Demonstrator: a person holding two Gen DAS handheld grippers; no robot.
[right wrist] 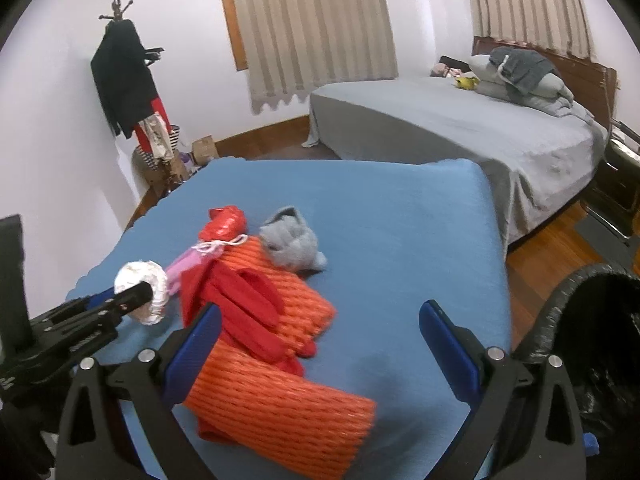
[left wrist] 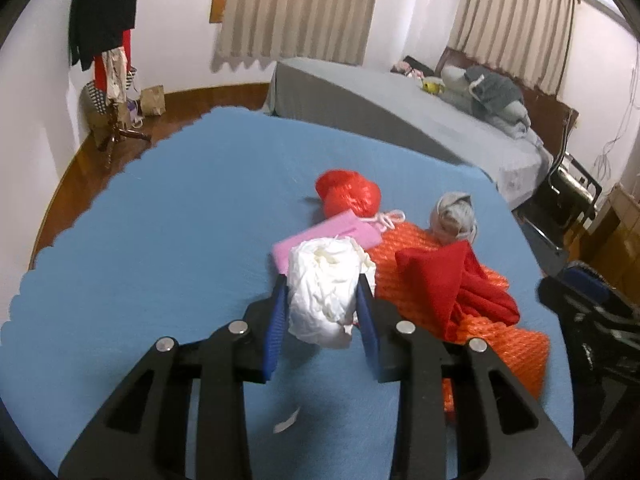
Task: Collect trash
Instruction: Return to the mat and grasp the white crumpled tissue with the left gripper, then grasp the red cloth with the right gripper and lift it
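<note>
A crumpled white paper wad sits between the blue pads of my left gripper, which is shut on it. In the right wrist view the same wad hangs at the tip of the left gripper, just above the blue sheet. My right gripper stands open over the orange foam netting, nothing between its pads. A black-lined bin stands at the right, beside the blue surface. A small white scrap lies on the sheet below the left gripper.
On the sheet lie a red plastic bag, a pink flat pack, a red cloth and a grey-haired doll head. A grey bed stands behind; a coat stand fills the left corner.
</note>
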